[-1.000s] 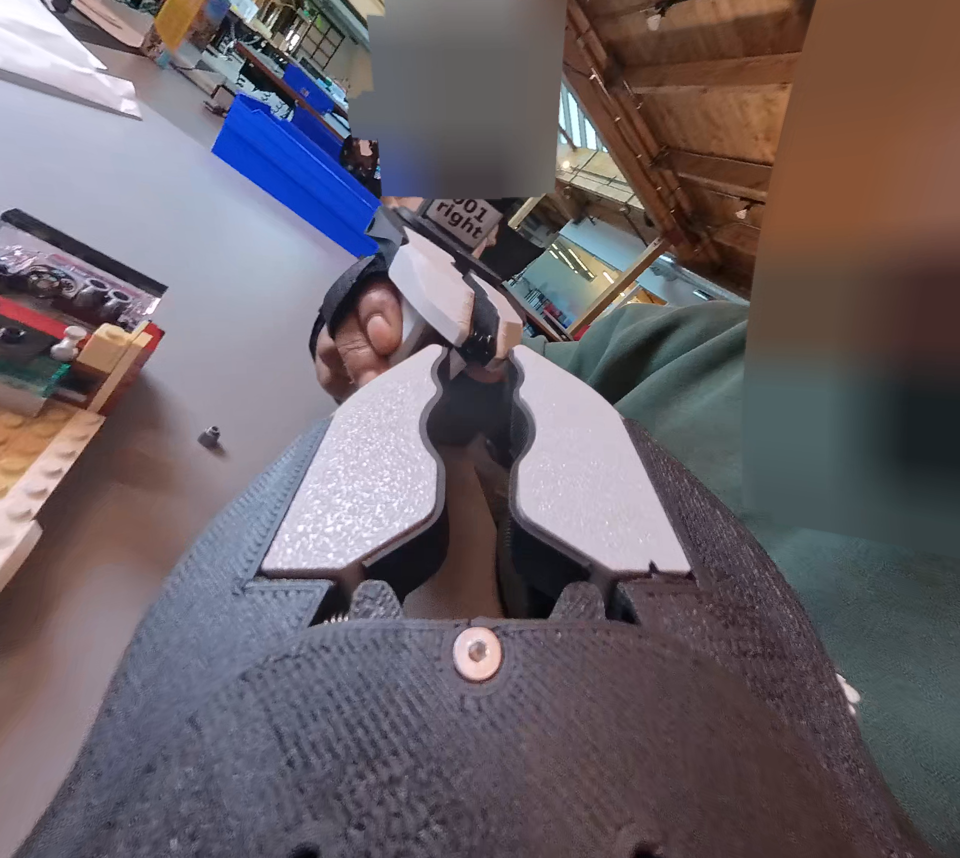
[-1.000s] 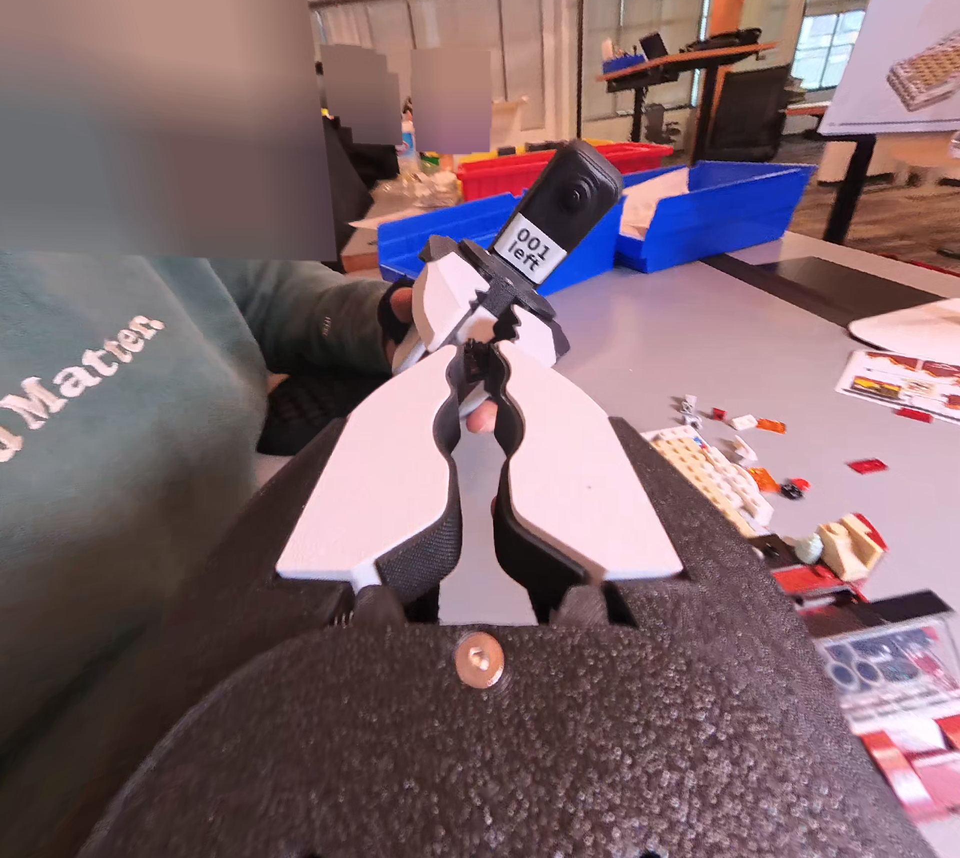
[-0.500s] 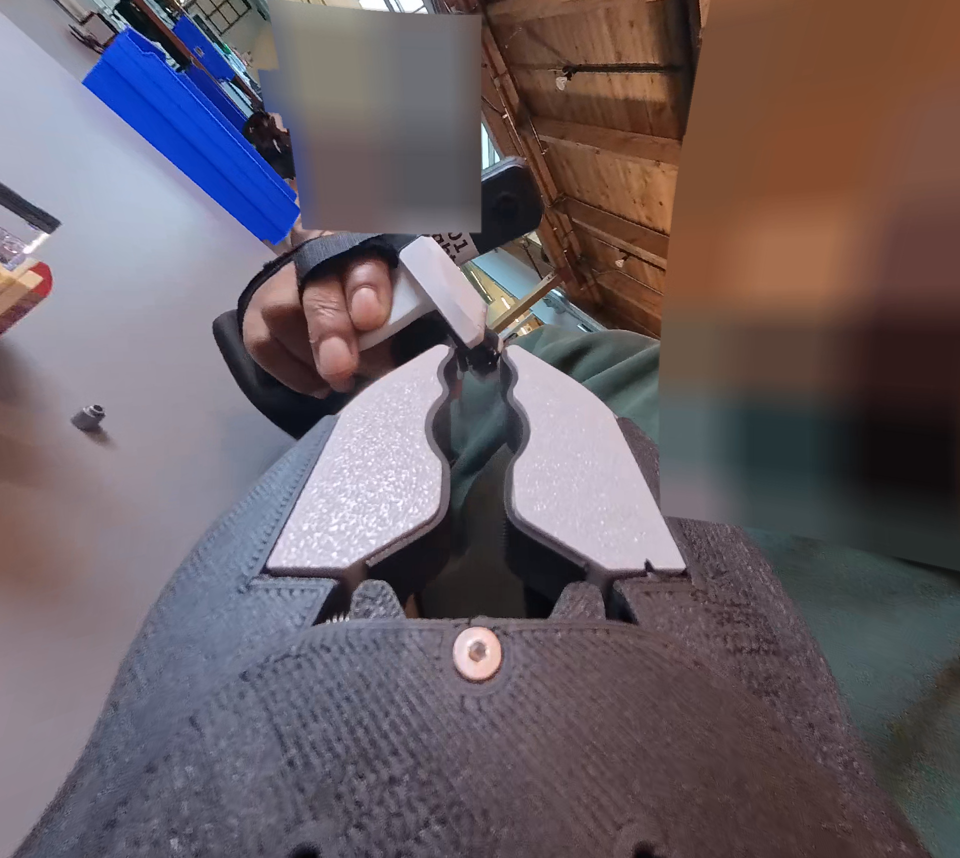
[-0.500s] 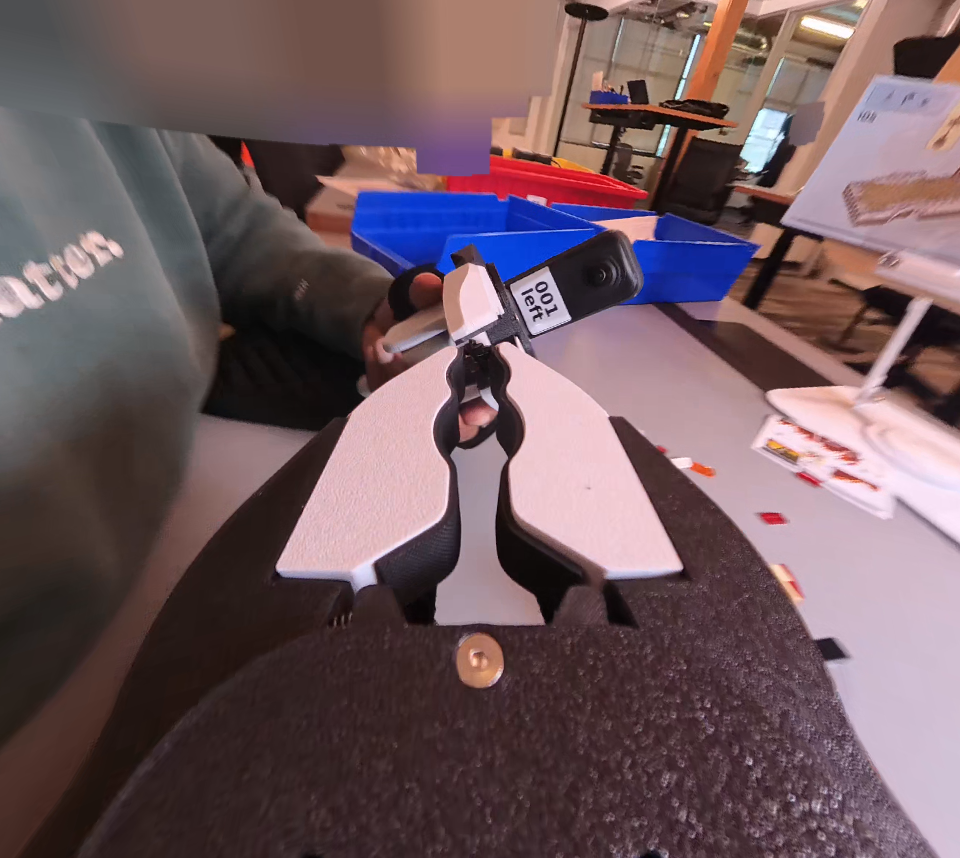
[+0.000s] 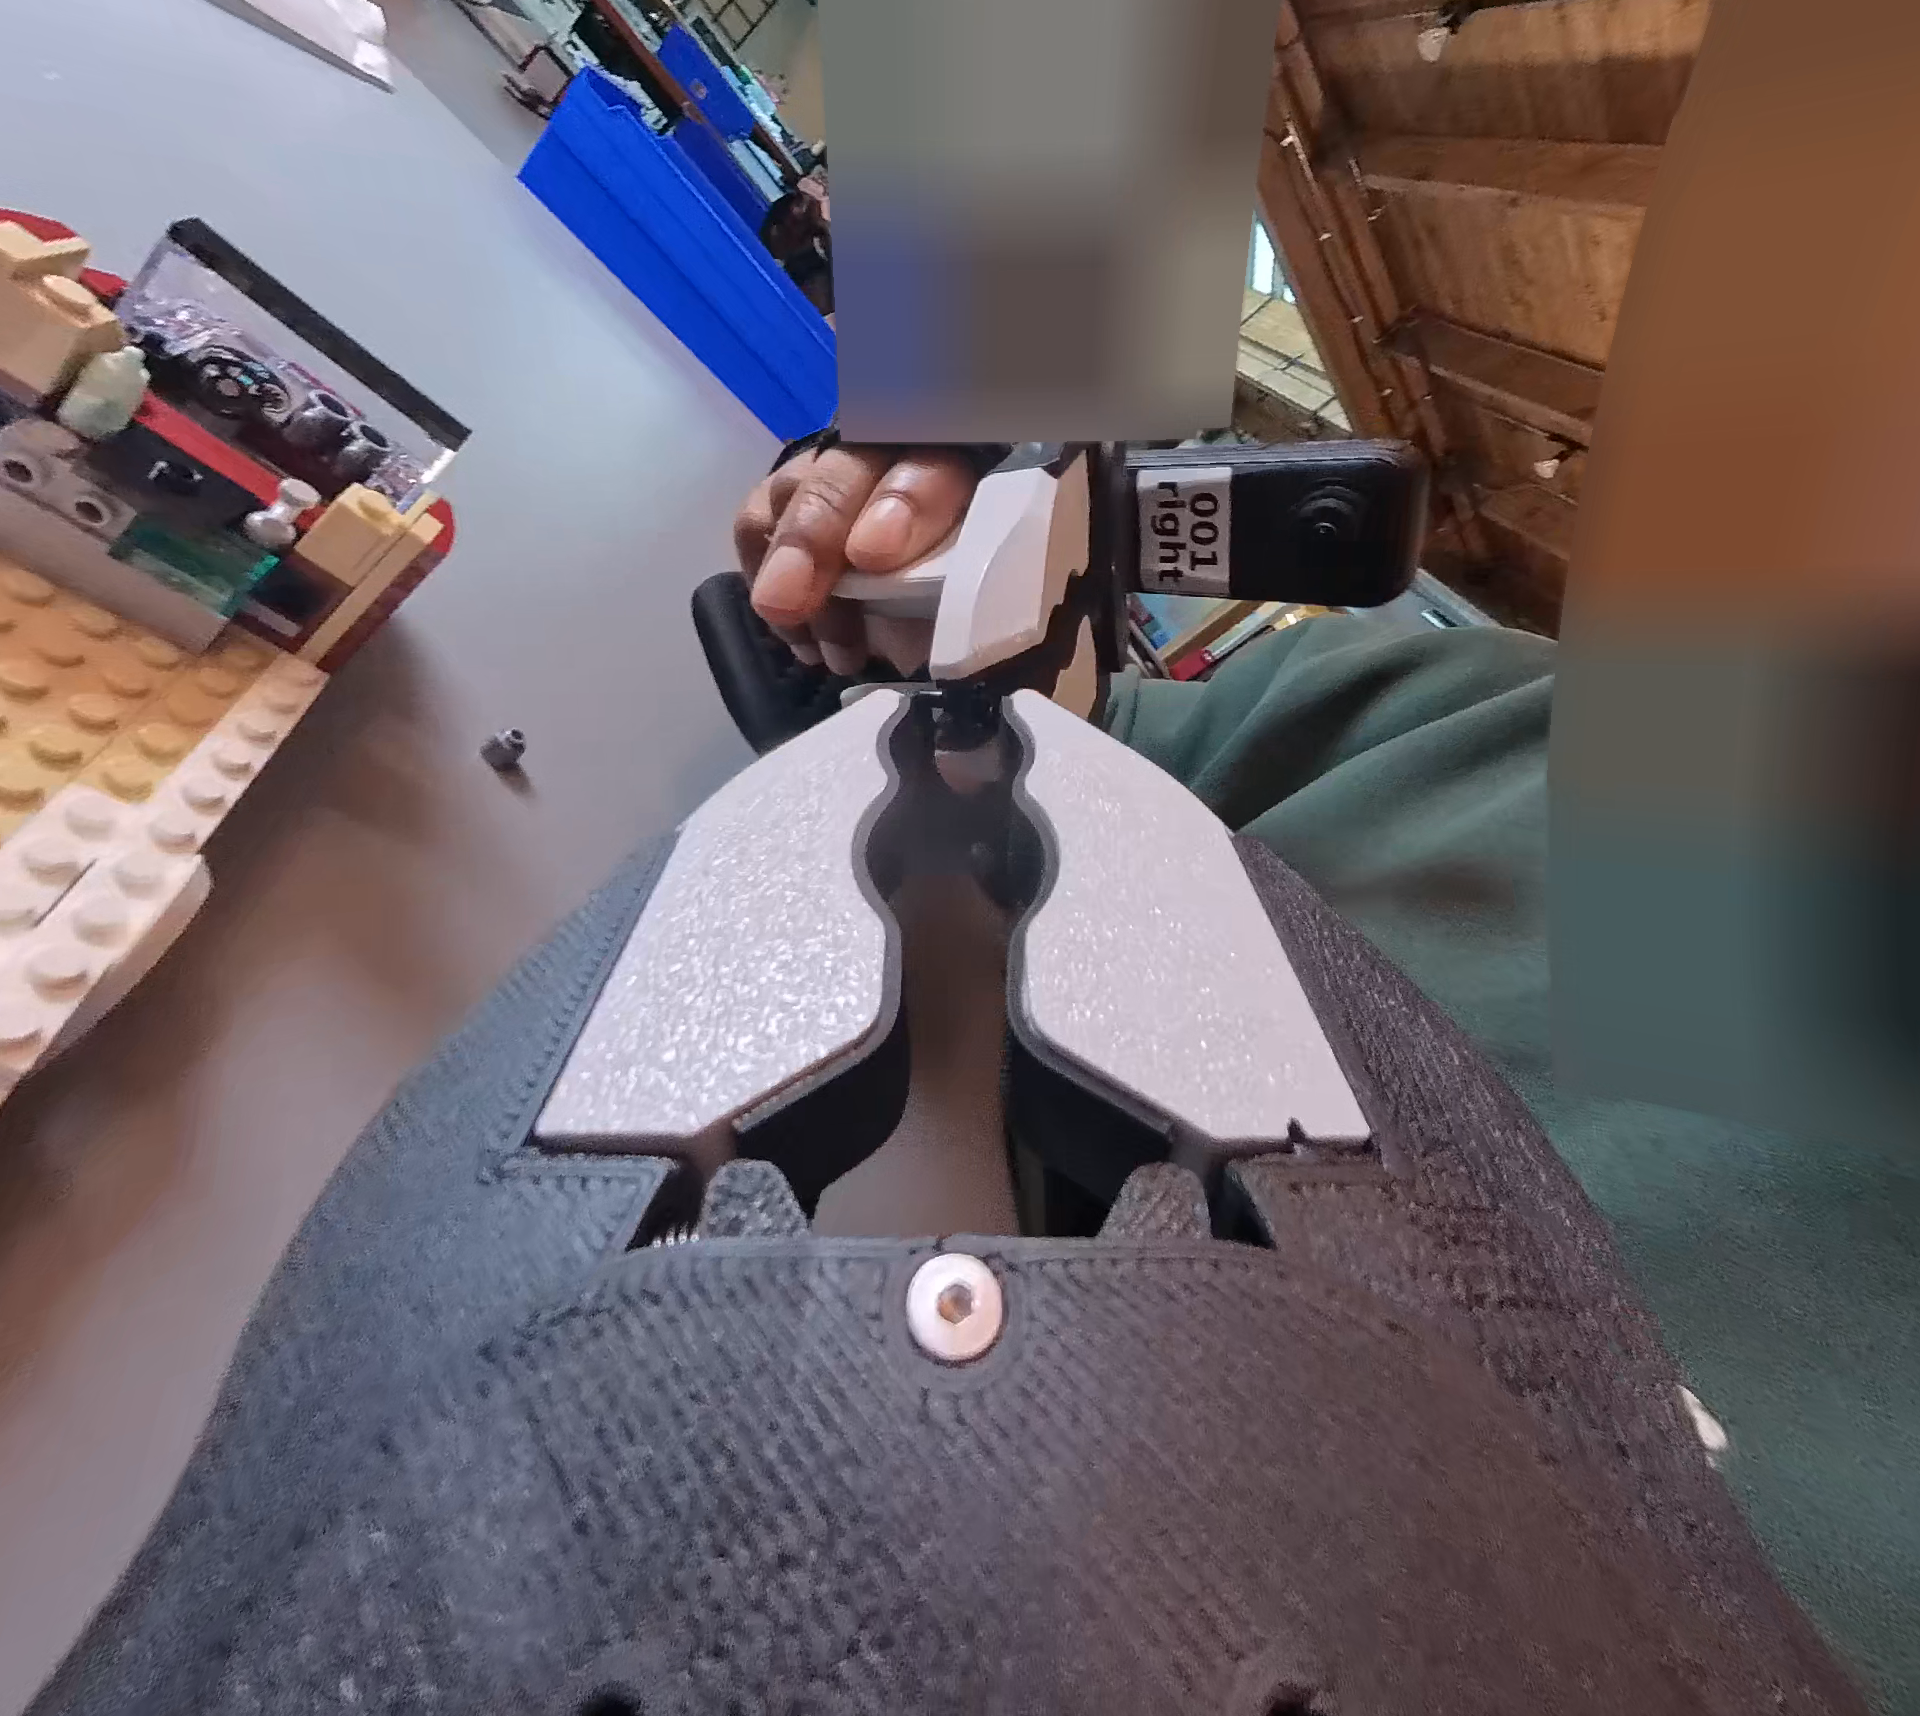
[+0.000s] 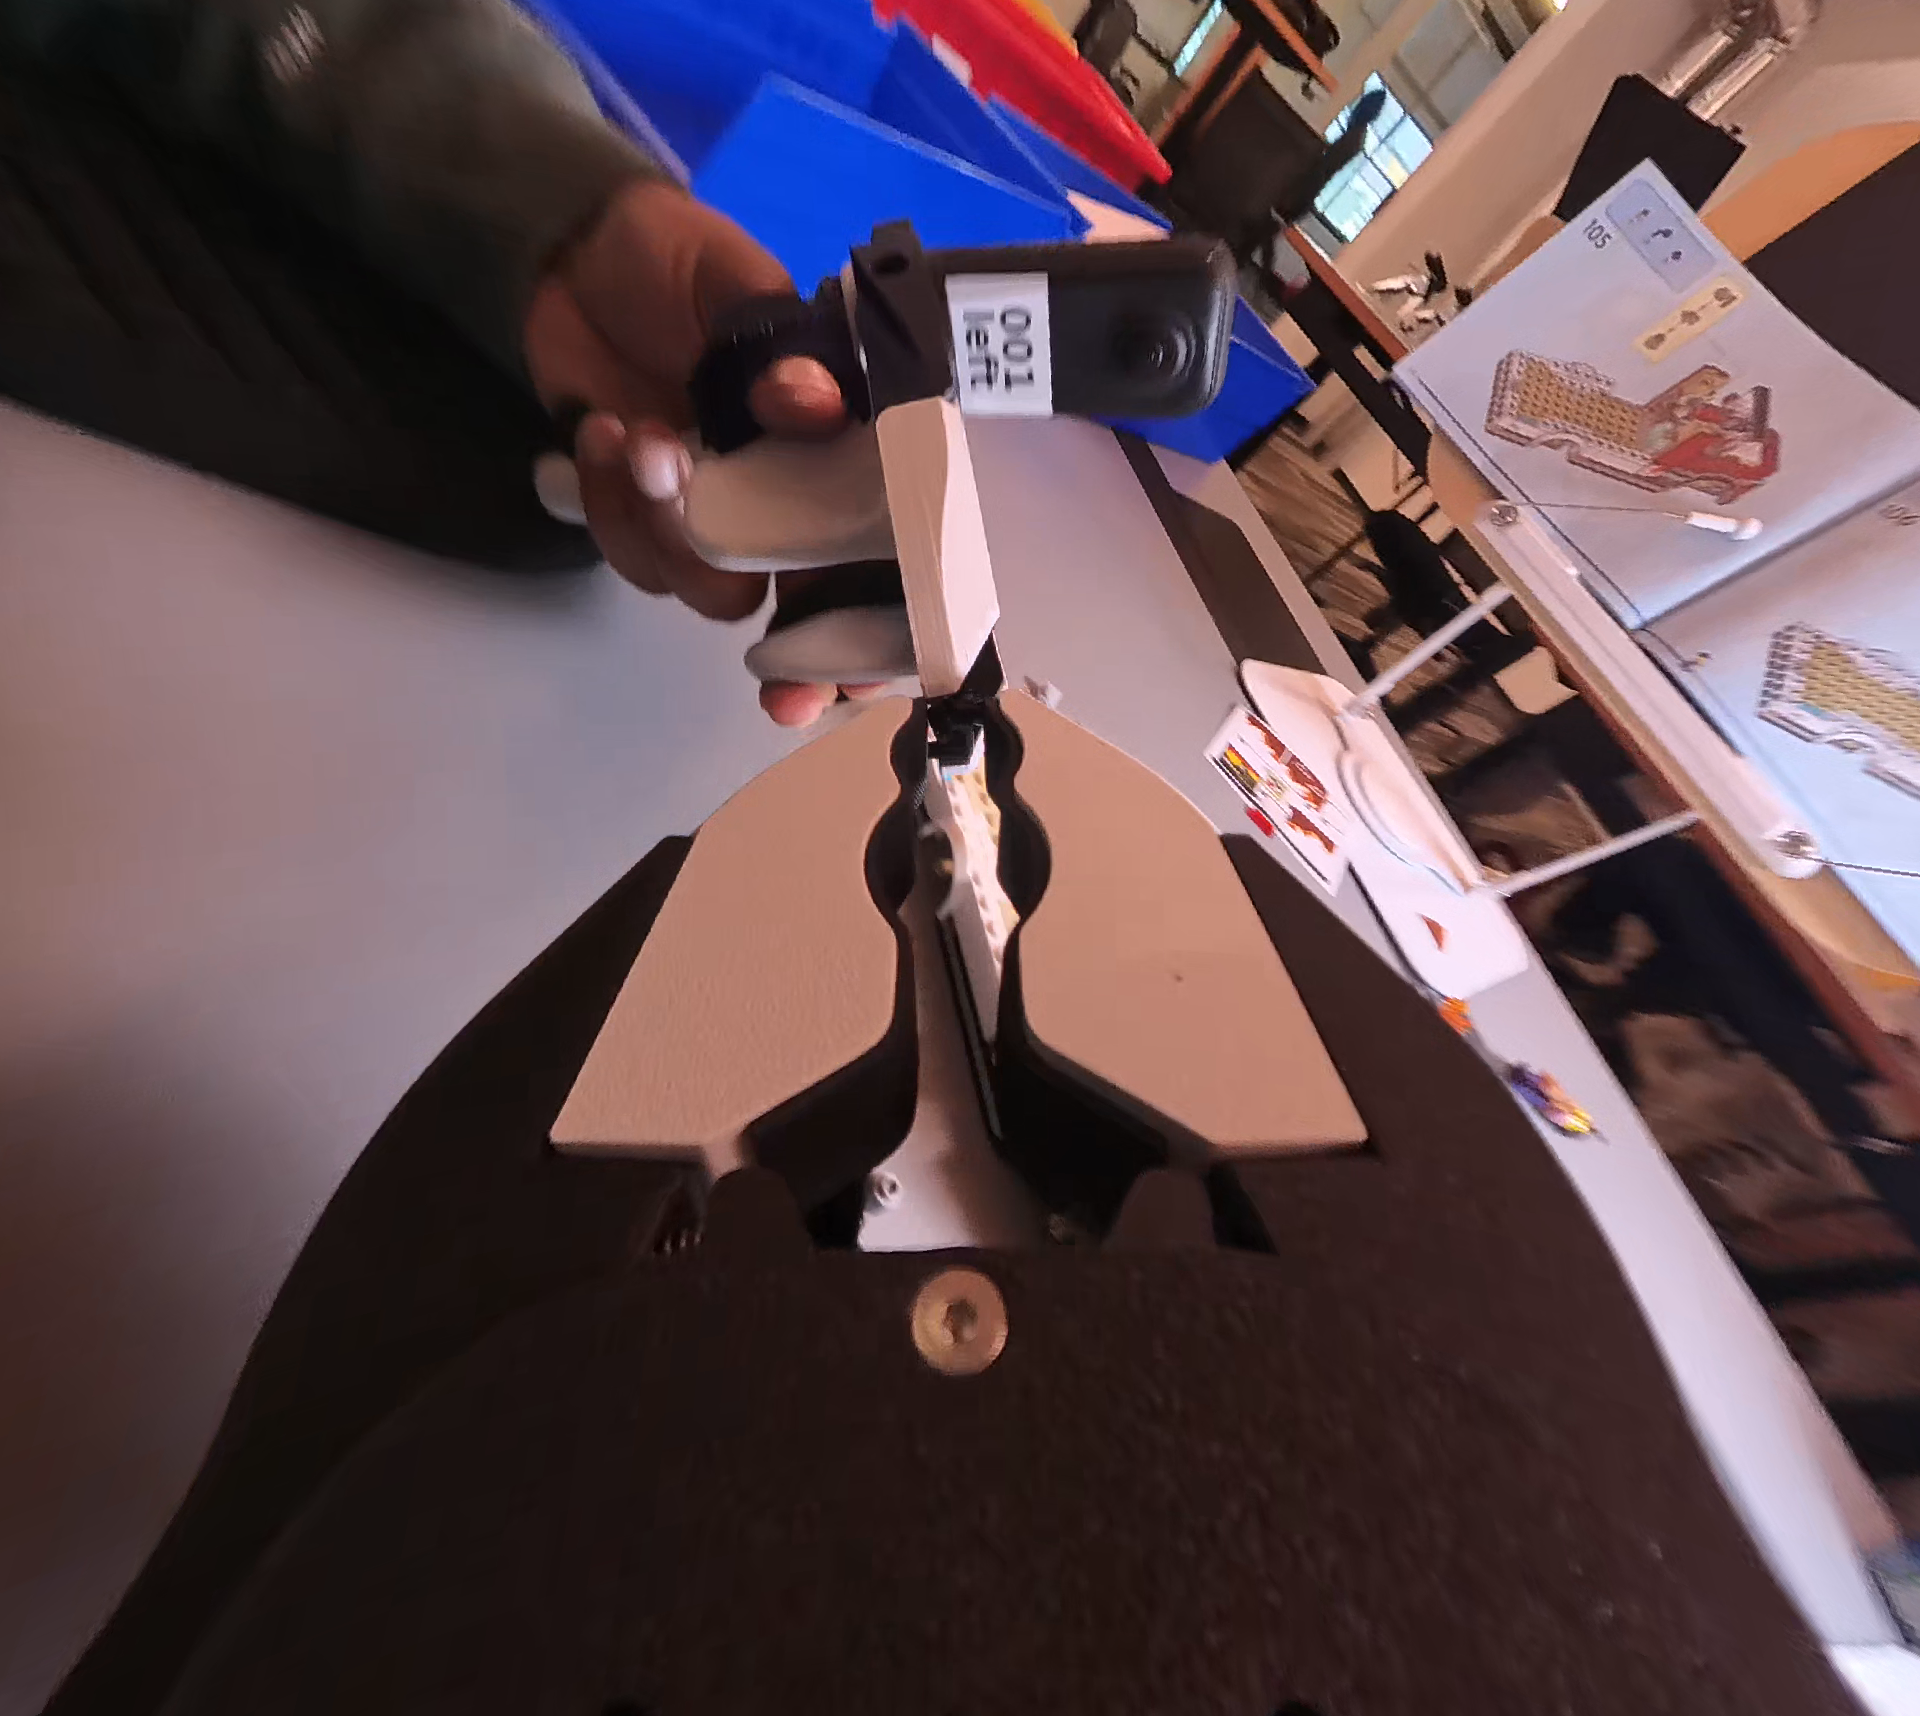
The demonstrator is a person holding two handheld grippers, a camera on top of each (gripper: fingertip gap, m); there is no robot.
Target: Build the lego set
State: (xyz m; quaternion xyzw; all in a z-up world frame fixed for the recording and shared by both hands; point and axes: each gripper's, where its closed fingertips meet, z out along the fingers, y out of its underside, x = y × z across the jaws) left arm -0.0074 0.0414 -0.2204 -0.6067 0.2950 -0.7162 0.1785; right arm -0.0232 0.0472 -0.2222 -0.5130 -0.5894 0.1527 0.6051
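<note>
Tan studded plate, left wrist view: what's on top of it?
On the tan plate, a cluster of bricks: grey, red, green, tan. Whatever lies under the cluster is covered; the plate runs out of frame.

A grey desk (image 5: 436,232) is seen. On it are set a partly built lego model (image 5: 114,627) on tan and white plates, a small dark loose piece (image 5: 504,747) just beside it, blue bins (image 5: 665,232), and a white stand (image 6: 1403,845) bearing instruction pages.

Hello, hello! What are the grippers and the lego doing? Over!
Both hand-held grippers tip to tip in the air, pinching a tiny dark piece. Lego build waits on the table. Nothing in between.
</note>
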